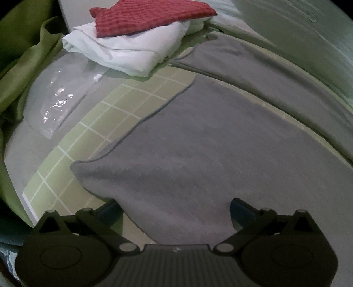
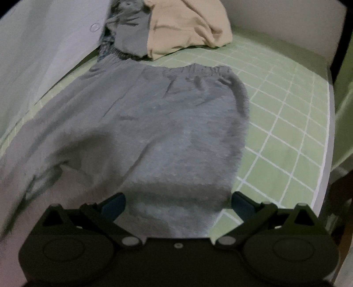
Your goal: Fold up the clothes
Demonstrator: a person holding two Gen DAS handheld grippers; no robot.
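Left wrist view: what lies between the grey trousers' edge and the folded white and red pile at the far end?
In the left wrist view, bare green checked mat separates the grey trousers from the white cloth under the red cloth. Nothing else lies there.

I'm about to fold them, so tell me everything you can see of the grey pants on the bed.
The grey pants lie spread flat on the green checked sheet, of soft, fleecy-looking fabric. The gathered elastic waistband lies at the far end, near a beige garment. A leg runs across the left wrist view. Both open grippers, left and right, hover over the cloth without gripping it.
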